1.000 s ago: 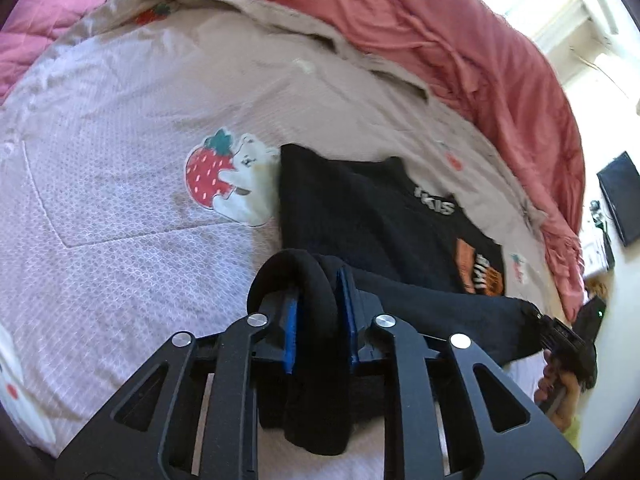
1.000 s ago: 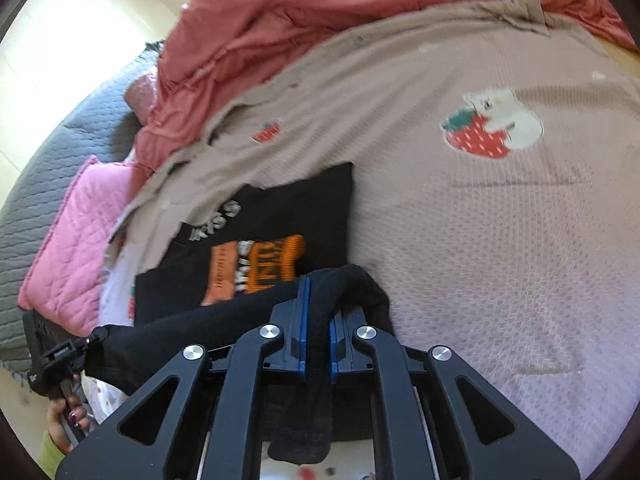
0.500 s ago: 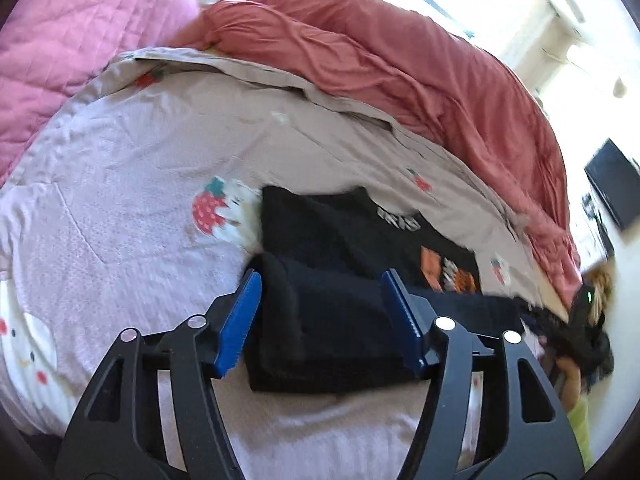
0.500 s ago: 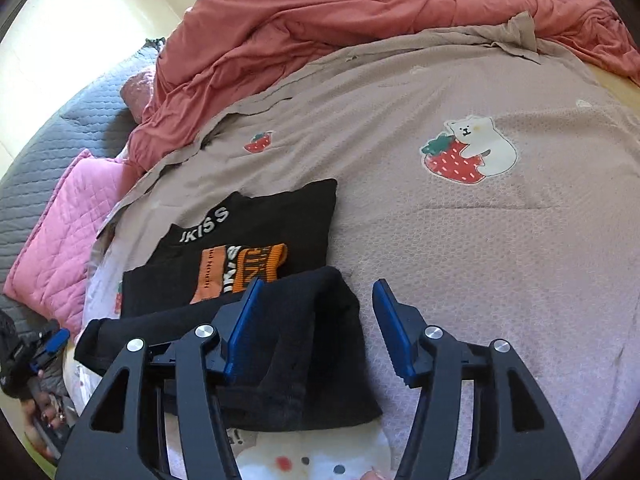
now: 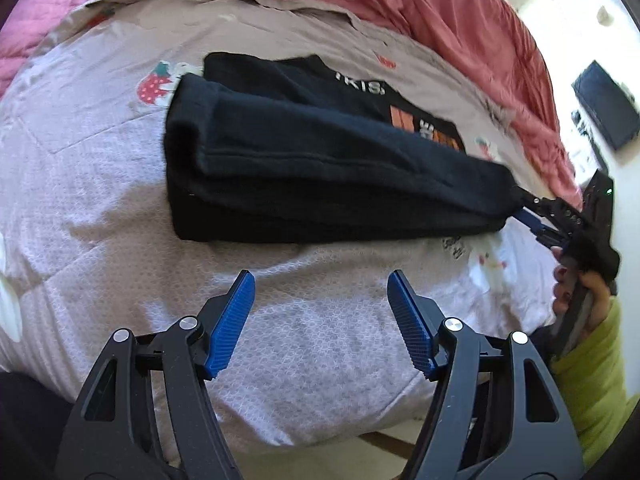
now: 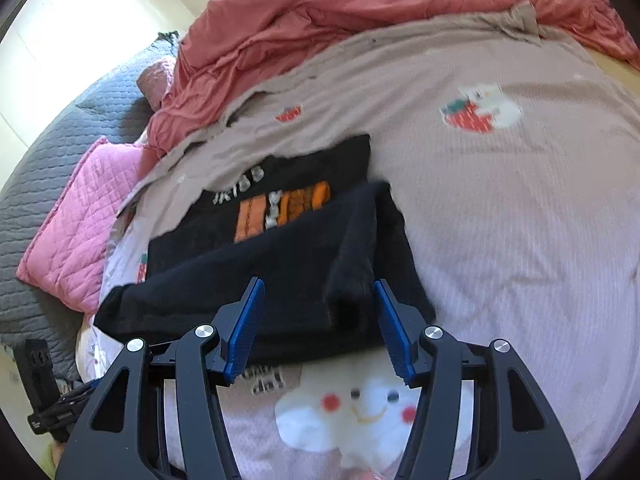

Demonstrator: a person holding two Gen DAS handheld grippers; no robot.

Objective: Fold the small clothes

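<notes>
1. A black garment [image 5: 320,176] is seen lying folded into a long, thick band on a pale quilted bed cover [image 5: 100,184] printed with strawberries and bears.
2. The folded band is laid across the near edge of a second black garment [image 5: 304,80], which is spread flat and marked with white lettering and orange blocks.
3. In the left wrist view, the left gripper [image 5: 320,320] is held above bare bed cover, just short of the folded band; its jaws are opening, nothing is found between the blue pads [image 5: 232,320], and no cloth is touched.
4. In the right wrist view, the right gripper [image 6: 316,324] is seen with its jaws spread apart over the near end of the black garment [image 6: 280,276].
5. A raised fold of the black cloth is seen between the right blue pads [image 6: 392,328], close against the right-hand pad; whether it is touched cannot be told, and it is not pinched from both sides.
6. The right gripper [image 5: 540,220] is also shown in the left wrist view, at the far end of the band, carried by a hand [image 5: 584,280] with a yellow-green sleeve [image 5: 584,368].
7. A rumpled red blanket [image 6: 360,12] is piled along the far side of the bed, and a pink quilted pillow [image 6: 76,224] is seen beside a grey quilted cover [image 6: 72,128].
</notes>
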